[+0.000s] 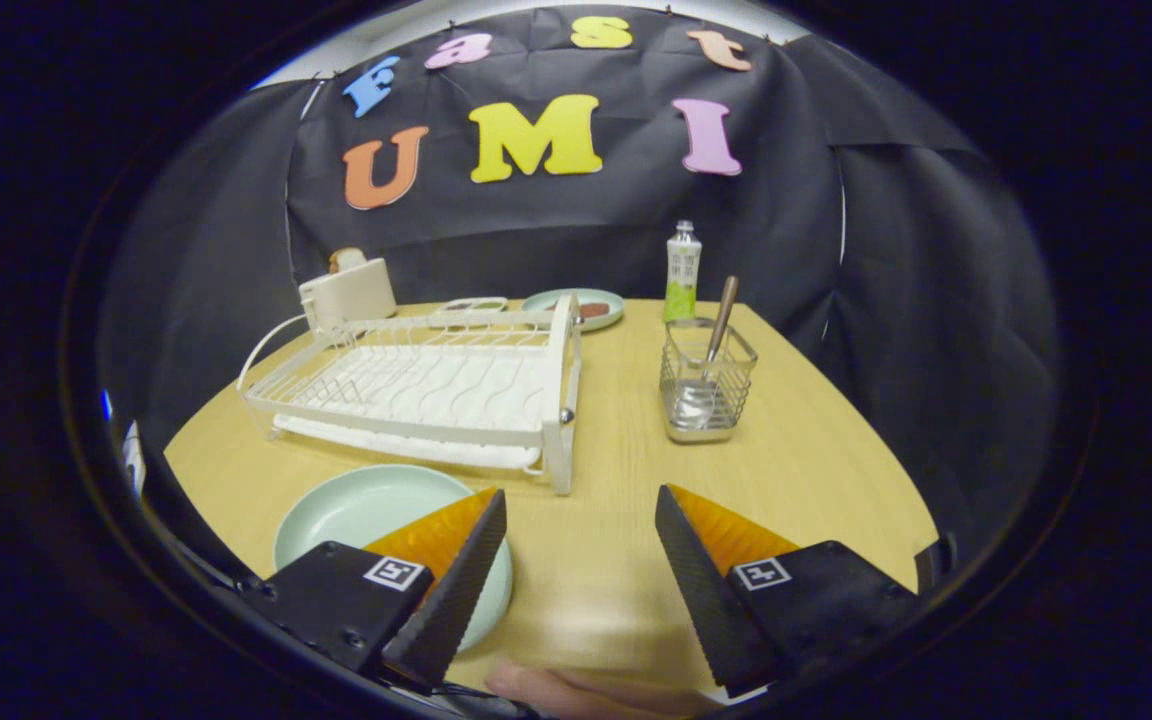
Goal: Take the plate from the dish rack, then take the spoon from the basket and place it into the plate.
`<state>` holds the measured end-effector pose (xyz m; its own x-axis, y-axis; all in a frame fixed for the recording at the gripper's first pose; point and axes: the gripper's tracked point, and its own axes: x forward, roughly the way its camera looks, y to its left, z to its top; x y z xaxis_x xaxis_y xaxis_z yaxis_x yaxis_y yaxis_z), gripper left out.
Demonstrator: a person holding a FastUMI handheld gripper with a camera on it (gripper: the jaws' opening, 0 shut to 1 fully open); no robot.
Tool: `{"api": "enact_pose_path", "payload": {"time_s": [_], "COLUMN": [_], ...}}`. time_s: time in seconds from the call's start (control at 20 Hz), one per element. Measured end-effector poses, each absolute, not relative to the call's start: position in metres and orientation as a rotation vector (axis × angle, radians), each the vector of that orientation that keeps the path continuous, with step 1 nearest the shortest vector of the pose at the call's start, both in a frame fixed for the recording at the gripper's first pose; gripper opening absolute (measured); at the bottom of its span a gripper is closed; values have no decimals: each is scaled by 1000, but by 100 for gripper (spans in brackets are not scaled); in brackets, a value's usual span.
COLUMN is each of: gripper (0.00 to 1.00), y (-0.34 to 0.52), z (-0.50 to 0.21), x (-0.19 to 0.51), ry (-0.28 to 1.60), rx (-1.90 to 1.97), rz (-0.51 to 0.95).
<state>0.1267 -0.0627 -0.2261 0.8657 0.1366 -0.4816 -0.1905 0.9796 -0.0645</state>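
Pale green plate (356,515) beneath left finger, gripper (581,510) jaws wide apart, empty, above table (816,470)

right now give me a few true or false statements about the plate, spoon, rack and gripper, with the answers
1. The light green plate lies flat on the table, in front of the dish rack. True.
2. The spoon already lies in that plate. False: it stands in the wire basket, handle up.
3. The gripper is shut on the plate. False: its fingers are spread open with only bare table between them; one finger overlaps the plate's rim in the view.
4. The dish rack holds no dishes. True.
5. A bottle stands beyond the basket. True.
6. The basket sits inside the dish rack. False: it stands apart on the table beside it.
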Motion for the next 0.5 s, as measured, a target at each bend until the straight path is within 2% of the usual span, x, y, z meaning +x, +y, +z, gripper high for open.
{"api": "enact_pose_path", "payload": {"time_s": [0.3,0.5], "gripper": [100,100], "y": [-95,-116], "z": [-183,-176], "x": [183,235], "ry": [387,389], "rx": [-95,-130], "rz": [135,135]}}
